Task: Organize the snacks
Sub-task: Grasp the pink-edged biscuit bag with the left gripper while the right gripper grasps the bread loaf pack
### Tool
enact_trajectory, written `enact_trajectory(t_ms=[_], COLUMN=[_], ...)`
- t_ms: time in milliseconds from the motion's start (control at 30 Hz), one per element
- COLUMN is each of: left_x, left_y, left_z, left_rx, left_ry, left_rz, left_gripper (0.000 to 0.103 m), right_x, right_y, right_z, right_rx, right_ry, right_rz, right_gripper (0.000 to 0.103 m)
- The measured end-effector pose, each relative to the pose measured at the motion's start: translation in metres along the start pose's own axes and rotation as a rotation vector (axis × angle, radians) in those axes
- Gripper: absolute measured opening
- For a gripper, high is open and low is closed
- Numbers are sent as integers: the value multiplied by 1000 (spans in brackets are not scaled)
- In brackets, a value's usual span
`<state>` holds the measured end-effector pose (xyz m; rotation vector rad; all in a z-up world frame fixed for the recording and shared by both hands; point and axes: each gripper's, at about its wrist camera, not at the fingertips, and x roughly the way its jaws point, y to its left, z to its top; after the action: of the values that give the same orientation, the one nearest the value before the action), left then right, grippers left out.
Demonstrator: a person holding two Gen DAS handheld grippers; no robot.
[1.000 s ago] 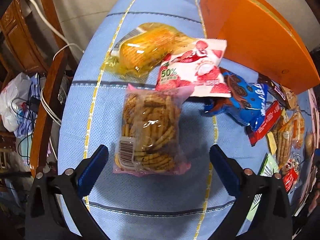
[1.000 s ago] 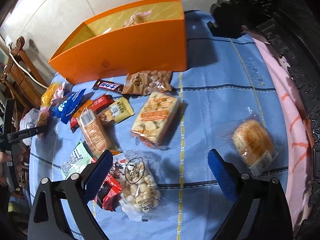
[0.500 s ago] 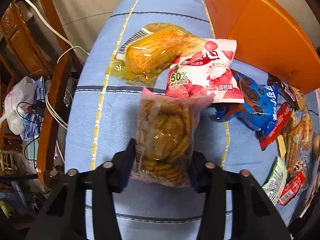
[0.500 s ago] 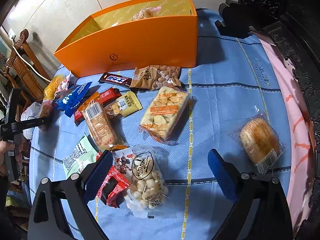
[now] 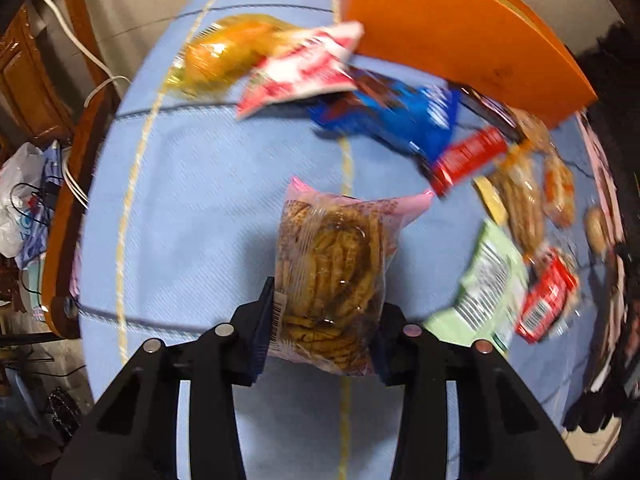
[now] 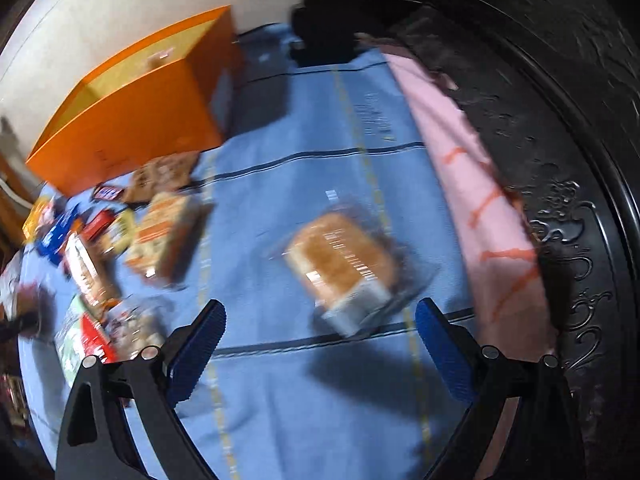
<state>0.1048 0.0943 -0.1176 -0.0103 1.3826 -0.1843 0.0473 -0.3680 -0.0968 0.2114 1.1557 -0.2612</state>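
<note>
My left gripper (image 5: 322, 324) is shut on a clear pink-edged bag of brown cookies (image 5: 334, 268) and holds it lifted above the blue tablecloth (image 5: 192, 200). The orange box (image 5: 448, 28) stands at the back right; it also shows in the right wrist view (image 6: 132, 120), open at the top. My right gripper (image 6: 320, 344) is open and empty, just short of a wrapped brown bun (image 6: 340, 264) lying on the cloth. Both views are blurred by motion.
Loose snacks lie in a row in front of the box: a yellow bag (image 5: 224, 52), a strawberry packet (image 5: 304, 68), a blue cookie packet (image 5: 404, 120), a red bar (image 5: 468, 156), a green packet (image 5: 488, 284). A wooden chair (image 5: 64, 184) stands left, dark carved furniture (image 6: 560, 160) right.
My left gripper has lifted the cookie bag off the cloth and swung right towards the other snacks. My right gripper has swung right, so the wrapped bun now lies between its fingers' line.
</note>
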Motion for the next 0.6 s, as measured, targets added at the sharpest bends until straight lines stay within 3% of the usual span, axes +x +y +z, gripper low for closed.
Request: enact_trajectory(t_ms=[300,400,500,533,600], left_x=[0,-1,0,1,1], left_y=[-36,-46,-48,-48,-49], left_z=[-10,-12,-12,-12,-12], left_rx=[61,77,80,81,83], left_ry=[32,33,37,37,37], left_rz=[-42,-47,-49,-50,-49], left_gripper=[40,40,40,40,40], right_x=[51,66,69,68,67], right_y=[15,9,7,8,10], right_z=[18,26,29,29,30], right_rx=[-275,-294,-290,-294,-296], right_ry=[99,132,135,131,134], right_rz=[-105,-118,-97,-81,-83], right_gripper=[96,96,90,82,76])
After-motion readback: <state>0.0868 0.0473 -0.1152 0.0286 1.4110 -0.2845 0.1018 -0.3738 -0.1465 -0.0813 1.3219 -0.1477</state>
